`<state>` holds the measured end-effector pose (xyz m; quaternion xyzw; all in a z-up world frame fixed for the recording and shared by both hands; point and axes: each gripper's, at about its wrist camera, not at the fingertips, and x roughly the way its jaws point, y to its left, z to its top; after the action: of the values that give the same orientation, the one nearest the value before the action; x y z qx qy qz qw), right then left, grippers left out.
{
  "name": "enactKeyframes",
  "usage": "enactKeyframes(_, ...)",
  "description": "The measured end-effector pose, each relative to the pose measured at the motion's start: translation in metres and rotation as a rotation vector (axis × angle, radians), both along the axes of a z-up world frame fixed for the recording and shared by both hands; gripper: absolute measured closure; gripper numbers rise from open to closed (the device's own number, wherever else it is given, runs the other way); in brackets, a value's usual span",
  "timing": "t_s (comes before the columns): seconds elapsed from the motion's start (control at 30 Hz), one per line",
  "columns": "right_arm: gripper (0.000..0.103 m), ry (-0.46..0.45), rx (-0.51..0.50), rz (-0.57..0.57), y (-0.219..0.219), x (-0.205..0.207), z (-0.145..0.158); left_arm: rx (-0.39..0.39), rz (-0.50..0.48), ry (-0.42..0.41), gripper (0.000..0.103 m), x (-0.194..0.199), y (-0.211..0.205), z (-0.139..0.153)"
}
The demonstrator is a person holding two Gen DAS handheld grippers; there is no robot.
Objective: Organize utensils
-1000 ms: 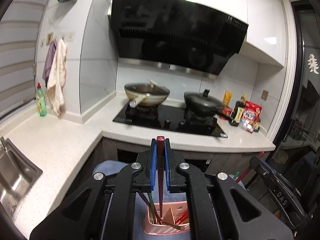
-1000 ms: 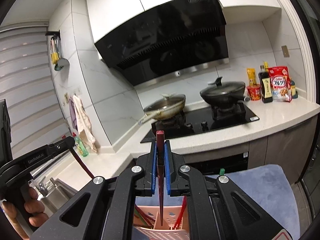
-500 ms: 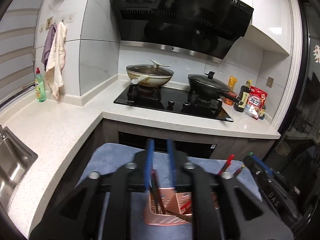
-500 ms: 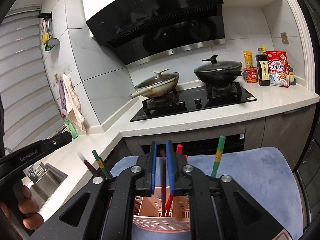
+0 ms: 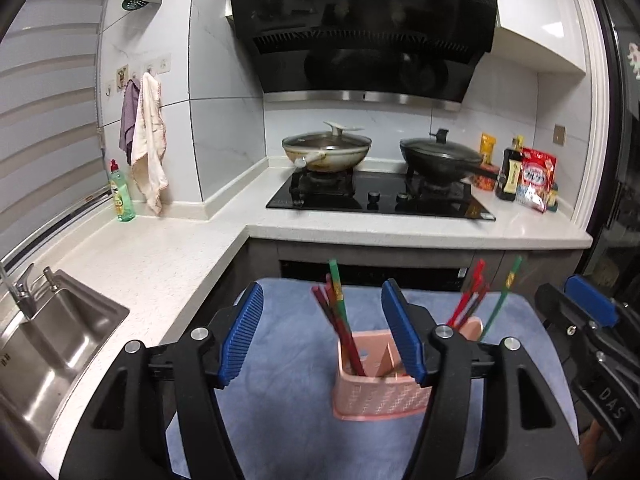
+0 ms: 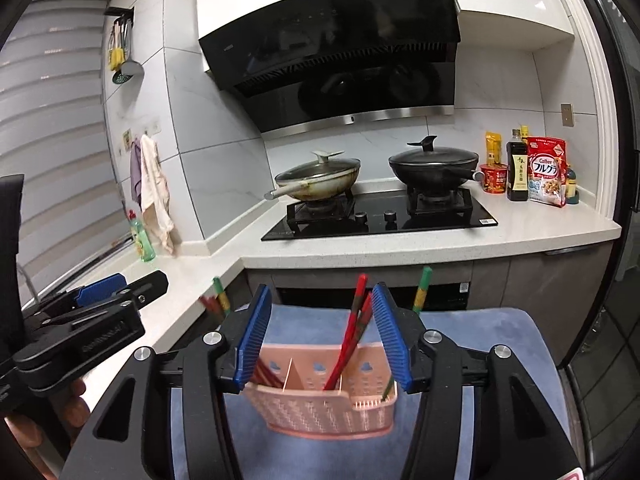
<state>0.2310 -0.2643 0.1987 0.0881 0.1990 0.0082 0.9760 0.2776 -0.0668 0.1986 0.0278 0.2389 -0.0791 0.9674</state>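
A pink slotted utensil holder [image 5: 380, 398] [image 6: 328, 410] stands on a blue-grey mat [image 5: 280, 400]. Dark red and green chopsticks [image 5: 340, 320] lean in its left compartment. Red chopsticks [image 5: 468, 304] [image 6: 352, 332] stand in the middle one, and a green chopstick [image 5: 500, 300] [image 6: 420, 288] leans at the right end. My left gripper [image 5: 322, 336] hovers over the left end; its jaws are opening and the pads touch nothing. My right gripper [image 6: 322, 340] hangs over the middle with jaws opening. The red chopsticks rise between its pads without contact.
A steel sink [image 5: 52, 344] lies to the left in the white countertop [image 5: 168, 256]. Behind the mat are a black hob [image 6: 380, 220] with two lidded pans, a green soap bottle [image 5: 120, 196], and bottles and food packets [image 6: 540, 172]. A hand [image 6: 72, 404] holds the left gripper.
One second ago each gripper was shut on a dark red chopstick above the holder. Both have let go and spread their jaws, and both have sunk closer to the holder.
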Motion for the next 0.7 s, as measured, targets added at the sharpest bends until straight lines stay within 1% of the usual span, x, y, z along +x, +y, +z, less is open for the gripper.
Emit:
enactKeyframes(0.03,0.051,0.006,-0.006,-0.002,0.001,-0.006,0.0,0.001,0.0,0.005,0.04,-0.003,0.0,-0.001)
enactKeyframes(0.1,0.05,0.015,-0.017,0.003,0.003,-0.015,-0.001,0.012,0.0,0.011,0.038,-0.013,0.002,-0.004)
enactKeyframes(0.23,0.045,0.037,-0.042,0.005,0.007,-0.034,-0.003,0.03,0.0,0.021,0.034,-0.029,0.004,-0.007)
enactKeyframes(0.33,0.044,0.052,-0.054,-0.002,0.01,-0.047,-0.005,0.033,0.0,0.029,0.032,-0.04,0.005,-0.009)
enactKeyframes(0.57,0.044,0.079,-0.037,-0.011,0.011,-0.072,-0.007,0.044,0.003,0.046,0.031,-0.064,0.007,-0.014)
enactKeyframes(0.63,0.041,0.085,-0.036,-0.013,0.012,-0.078,-0.008,0.046,0.007,0.048,0.026,-0.069,0.008,-0.016)
enactKeyframes(0.7,0.039,0.09,-0.041,-0.015,0.013,-0.083,-0.008,0.044,0.006,0.055,0.023,-0.074,0.01,-0.018)
